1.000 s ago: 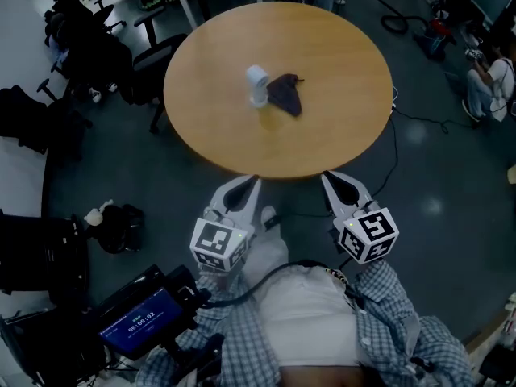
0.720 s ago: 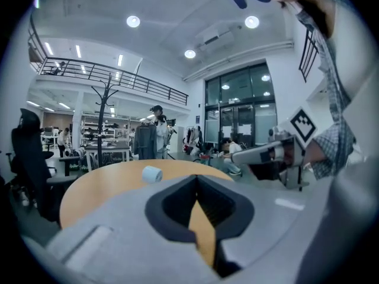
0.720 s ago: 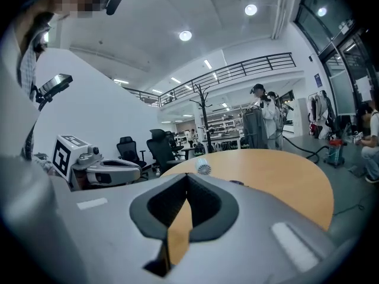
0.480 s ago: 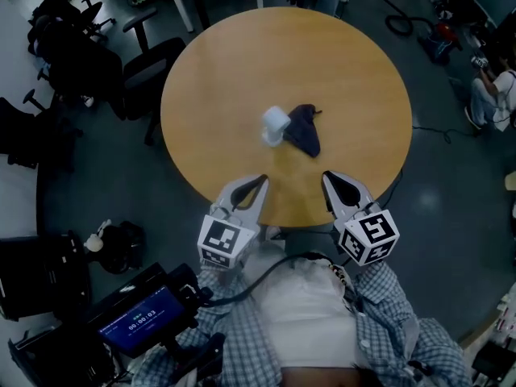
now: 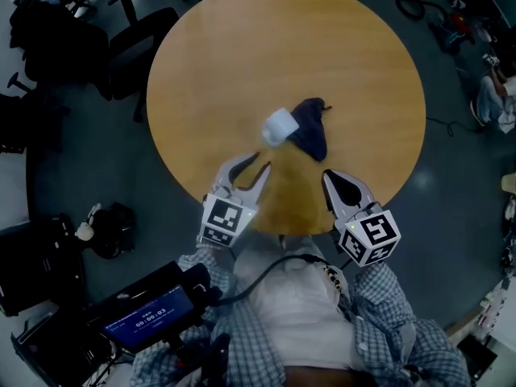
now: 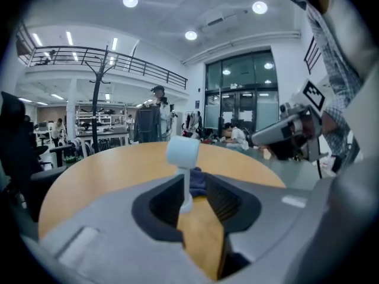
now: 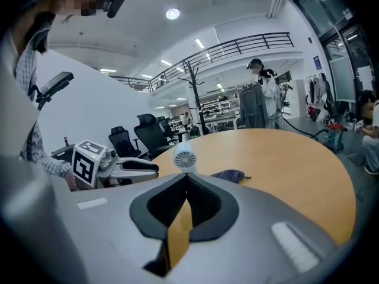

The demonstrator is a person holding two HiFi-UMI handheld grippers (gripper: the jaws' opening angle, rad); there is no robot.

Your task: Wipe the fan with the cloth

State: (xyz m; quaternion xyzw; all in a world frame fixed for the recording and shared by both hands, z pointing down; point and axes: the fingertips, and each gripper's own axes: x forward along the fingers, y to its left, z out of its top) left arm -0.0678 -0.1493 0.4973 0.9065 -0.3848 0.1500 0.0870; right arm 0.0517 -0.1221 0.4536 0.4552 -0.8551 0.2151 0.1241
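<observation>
Seen from above and from each claw:

Dark grey floor [image 5: 451, 216] all around; round wooden tabletop [image 5: 339, 55] filling the upper middle, with only two small things near its centre; black office chairs [image 5: 133, 43] just beside its left edge; person's checked sleeves [image 5: 379, 313] at the bottom of the head view; black device with a lit blue screen [image 5: 149, 321] at lower left.

Left claw [image 5: 260, 163] over the near part of the tabletop, its marker cube behind it, pointed toward the fan; jaws parted, just been opening, nothing gripped between them; in the left gripper view the fan's thin stem showing through the gap yet standing farther off on the wood, clear of both pads.

Right claw [image 5: 327, 175] clenched, jaws meeting tip to tip, holding nothing; over the near rim of the tabletop, to the right of the left claw and apart from it; tabletop wood visible below the closed tips in the right gripper view.

Dark blue cloth [image 5: 310, 132] crumpled in a low heap, lying on the tabletop just beside the fan on its right; whether touching, unclear; partly behind the fan's stem in the left gripper view [image 6: 197, 181].

Small white fan [image 5: 280, 126] near the tabletop's centre, upright on a thin stem and round foot; round grille turned toward the right gripper view [image 7: 184, 158]; beyond both claws, held by neither.
</observation>
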